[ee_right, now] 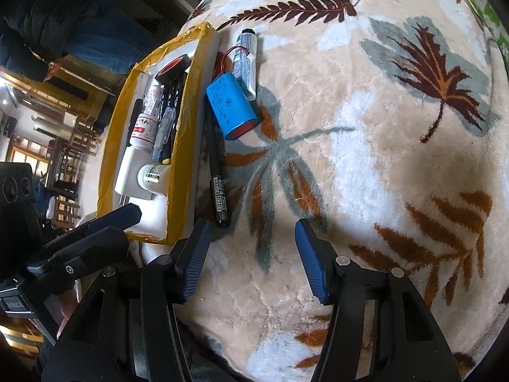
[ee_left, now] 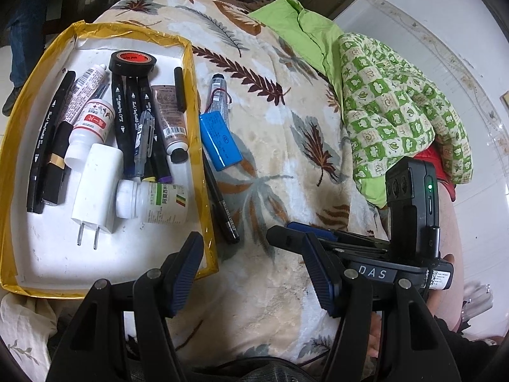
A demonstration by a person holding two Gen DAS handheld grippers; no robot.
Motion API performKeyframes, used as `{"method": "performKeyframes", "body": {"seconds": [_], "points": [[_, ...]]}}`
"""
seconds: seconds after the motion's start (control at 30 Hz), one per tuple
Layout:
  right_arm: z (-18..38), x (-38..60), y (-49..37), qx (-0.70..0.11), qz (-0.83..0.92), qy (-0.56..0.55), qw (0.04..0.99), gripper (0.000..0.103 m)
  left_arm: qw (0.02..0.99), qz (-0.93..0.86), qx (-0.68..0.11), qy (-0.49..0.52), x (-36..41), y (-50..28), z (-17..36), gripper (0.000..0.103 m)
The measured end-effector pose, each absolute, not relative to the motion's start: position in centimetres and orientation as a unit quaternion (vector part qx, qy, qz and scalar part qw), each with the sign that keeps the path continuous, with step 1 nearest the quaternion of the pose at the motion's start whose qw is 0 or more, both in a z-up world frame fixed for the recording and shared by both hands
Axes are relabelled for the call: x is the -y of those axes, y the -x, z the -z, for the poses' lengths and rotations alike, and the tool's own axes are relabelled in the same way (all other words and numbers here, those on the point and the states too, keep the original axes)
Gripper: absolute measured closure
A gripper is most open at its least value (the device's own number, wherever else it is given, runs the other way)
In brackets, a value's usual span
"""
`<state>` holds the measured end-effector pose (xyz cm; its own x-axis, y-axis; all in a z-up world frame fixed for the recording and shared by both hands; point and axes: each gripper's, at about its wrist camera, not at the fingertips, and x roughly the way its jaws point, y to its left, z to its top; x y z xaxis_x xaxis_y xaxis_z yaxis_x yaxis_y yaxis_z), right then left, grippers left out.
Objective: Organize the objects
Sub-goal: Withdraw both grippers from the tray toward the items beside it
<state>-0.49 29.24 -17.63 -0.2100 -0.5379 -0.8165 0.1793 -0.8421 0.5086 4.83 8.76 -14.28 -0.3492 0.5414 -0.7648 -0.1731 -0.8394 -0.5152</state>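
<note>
A gold-rimmed white box [ee_left: 197, 102] holds markers, bottles, a white charger [ee_left: 97, 187] and a black tape roll [ee_left: 132, 61]. Outside it on the leaf-print blanket lie a blue battery pack [ee_left: 220, 140], a grey tube [ee_left: 219, 92] and a black pen [ee_left: 221, 203]. The same three show in the right wrist view: battery [ee_right: 231, 106], tube [ee_right: 245, 60], pen [ee_right: 216, 172], beside the box [ee_right: 178, 146]. My left gripper [ee_left: 254, 273] is open and empty, near the box's front corner. My right gripper [ee_right: 254, 261] is open and empty, short of the pen.
A green cloth and a green-checked cloth [ee_left: 397, 111] lie bunched at the blanket's far right, by a white wall. The right gripper's body [ee_left: 410, 210] shows at the left view's right side. A dark room with wooden furniture [ee_right: 63, 140] lies beyond the box.
</note>
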Motion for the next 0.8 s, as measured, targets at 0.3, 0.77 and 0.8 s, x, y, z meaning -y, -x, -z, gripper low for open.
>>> {"method": "performKeyframes", "body": {"seconds": [0.3,0.77,0.8], "points": [[16.8,-29.6,0.8,0.157,0.768,-0.574,0.237,0.048,0.218,-0.804,0.188,0.52,-8.2,-5.0,14.1,0.039],[16.0,-28.9,2.0,0.152,0.779,-0.55,0.262,0.048,0.209,-0.807,0.246,0.494,-5.6,-4.5,13.3,0.039],[16.0,-28.2,1.9,0.14,0.779,-0.55,0.268,0.048,0.205,-0.807,0.252,0.493,-5.3,-4.4,13.3,0.039]]}}
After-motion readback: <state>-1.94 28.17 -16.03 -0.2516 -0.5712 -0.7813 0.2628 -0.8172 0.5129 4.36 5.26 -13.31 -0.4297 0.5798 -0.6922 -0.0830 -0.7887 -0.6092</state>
